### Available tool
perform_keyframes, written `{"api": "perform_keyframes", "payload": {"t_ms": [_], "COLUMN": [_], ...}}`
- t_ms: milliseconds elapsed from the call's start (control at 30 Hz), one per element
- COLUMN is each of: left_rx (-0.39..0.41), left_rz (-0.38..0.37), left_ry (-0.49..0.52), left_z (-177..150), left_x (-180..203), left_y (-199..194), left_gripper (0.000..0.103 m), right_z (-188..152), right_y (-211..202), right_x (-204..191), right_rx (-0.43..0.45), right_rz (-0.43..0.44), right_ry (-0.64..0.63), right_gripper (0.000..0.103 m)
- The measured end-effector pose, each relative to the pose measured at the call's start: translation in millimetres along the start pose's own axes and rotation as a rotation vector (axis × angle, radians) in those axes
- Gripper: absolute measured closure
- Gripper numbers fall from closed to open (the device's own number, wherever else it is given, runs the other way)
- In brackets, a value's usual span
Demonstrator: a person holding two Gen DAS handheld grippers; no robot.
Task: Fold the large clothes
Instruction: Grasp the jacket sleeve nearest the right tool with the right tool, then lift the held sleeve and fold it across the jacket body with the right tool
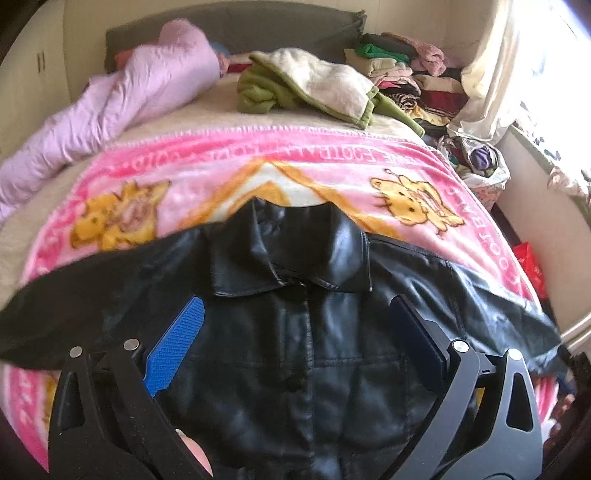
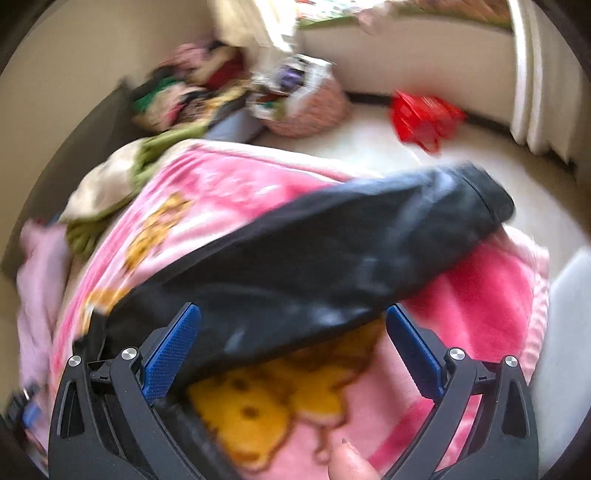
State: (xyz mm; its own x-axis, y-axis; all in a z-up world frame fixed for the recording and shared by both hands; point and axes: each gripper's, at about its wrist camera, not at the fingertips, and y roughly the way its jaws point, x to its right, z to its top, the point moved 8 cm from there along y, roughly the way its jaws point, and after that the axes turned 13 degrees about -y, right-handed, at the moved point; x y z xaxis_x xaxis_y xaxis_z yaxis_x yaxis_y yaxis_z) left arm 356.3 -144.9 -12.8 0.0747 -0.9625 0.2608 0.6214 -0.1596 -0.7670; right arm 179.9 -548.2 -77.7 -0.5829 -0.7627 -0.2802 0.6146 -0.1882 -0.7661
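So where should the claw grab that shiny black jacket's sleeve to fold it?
Probably near the cuff end of the black leather jacket's sleeve, coming from the bed's edge: it lies stretched out straight over the pink cartoon blanket, with the right claw open above it.

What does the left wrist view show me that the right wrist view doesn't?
Only the left wrist view shows the black jacket's collar and front placket, the lilac duvet and the bed's headboard.

Only the right wrist view shows one jacket sleeve stretched out to its cuff, the floor beside the bed and a red object lying on it.

Both show the black jacket spread on the pink cartoon blanket, the green and cream garment, the clothes pile, and open jaws holding nothing on the left gripper and right gripper.
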Motion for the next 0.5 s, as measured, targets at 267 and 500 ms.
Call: {"api": "perform_keyframes", "payload": {"t_ms": [267,500], "left_rx": [-0.038,-0.033], "left_rz": [0.077,0.072], "left_ry": [0.049,0.105], "left_z": [-24,-27], "left_x": [-16,-20], "left_y": [34,34], "left_gripper": [0.009,0.009], "right_z": [-1,12], "right_y": [41,72], "right_x": [86,109], "right_rx": [-0.036,-0.004], "right_rz": [-0.15,-0.091], "right_ry": [0.193,0.291], "right_gripper": [0.004,0.004]}}
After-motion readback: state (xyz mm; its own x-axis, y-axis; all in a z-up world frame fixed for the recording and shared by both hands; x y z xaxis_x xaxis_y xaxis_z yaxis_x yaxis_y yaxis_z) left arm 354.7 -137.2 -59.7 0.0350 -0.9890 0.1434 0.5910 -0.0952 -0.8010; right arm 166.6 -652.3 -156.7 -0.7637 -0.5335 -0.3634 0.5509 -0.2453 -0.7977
